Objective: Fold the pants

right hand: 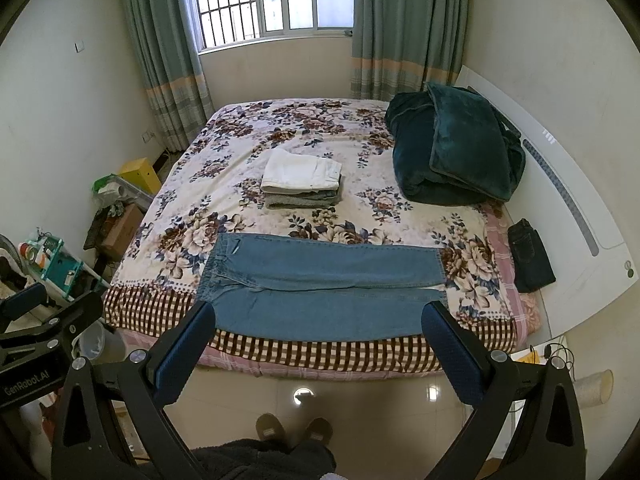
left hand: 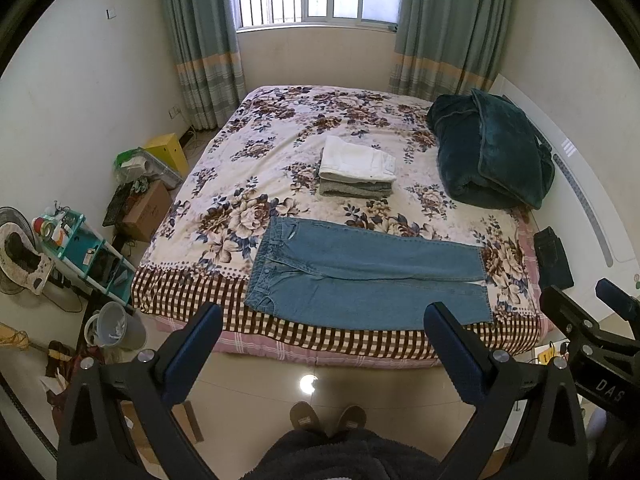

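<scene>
We see the pants (left hand: 360, 276) lying flat at the bed's (left hand: 280, 152) near edge, a clothes stack (left hand: 356, 168) behind them at 12 o'clock, a blanket (left hand: 492, 152) at 2 o'clock.

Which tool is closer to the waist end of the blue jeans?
Left. The left tool hangs nearer the jeans' waistband; the right tool hangs toward the leg cuffs.

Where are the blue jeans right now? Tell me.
The blue jeans lie flat across the near edge of the bed, waistband to the left, in front of the stack of folded clothes; both wrist views show them.
</scene>
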Tool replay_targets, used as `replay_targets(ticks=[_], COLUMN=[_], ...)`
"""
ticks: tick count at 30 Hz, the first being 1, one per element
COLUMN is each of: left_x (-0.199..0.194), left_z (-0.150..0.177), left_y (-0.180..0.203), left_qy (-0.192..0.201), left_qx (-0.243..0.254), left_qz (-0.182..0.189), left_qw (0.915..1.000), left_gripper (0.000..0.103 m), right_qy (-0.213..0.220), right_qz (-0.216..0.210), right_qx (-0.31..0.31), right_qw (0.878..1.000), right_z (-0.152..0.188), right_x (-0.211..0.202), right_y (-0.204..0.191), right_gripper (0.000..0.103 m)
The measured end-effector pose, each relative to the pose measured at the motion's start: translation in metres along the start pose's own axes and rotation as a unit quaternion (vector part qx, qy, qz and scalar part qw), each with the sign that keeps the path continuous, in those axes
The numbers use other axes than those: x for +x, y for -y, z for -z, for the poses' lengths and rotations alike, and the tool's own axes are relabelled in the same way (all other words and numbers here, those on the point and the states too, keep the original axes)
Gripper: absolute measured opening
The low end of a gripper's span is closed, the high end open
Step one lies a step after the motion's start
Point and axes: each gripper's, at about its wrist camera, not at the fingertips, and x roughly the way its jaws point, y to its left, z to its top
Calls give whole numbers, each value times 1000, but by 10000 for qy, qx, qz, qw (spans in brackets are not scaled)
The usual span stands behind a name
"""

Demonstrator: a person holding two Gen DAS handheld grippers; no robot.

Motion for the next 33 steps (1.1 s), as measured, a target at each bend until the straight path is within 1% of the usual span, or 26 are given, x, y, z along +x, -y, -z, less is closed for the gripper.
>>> replay_targets(ticks=[2, 3, 5, 21, 26, 31, 33], left_x=[1, 0, 0, -1, -4, -3, 3], left_z=[0, 0, -1, -2, -5, -7, -5], left_y=[0, 0, -1, -2, -2, 0, 2], left_qy=[0, 4, 8, -14, -30, -53, -48], left_qx=[12, 9, -9, -9, -23, -81, -136], left_qz=[1, -4, 1, 22, 47, -7, -76], left_qw=[10000, 10000, 10000, 10000, 10000, 10000, 9999], left_gripper=[103, 103, 103, 103, 103, 103, 103], right_qy=[-7, -1, 7, 2, -34, -106, -145], right_qz=[-9, -8, -9, -5, -27, -98, -137], right_qx=[0, -19, -19, -11, -34, -60, -62], right_qw=[10000, 10000, 10000, 10000, 10000, 9999, 9998], right_z=[0, -9, -11, -7, -10, -14, -14], right_x=[-1, -8, -10, -7, -11, -10, -3], right_y=[0, -10, -12, -11, -19, -27, -23], right_gripper=[103, 103, 103, 103, 103, 103, 103])
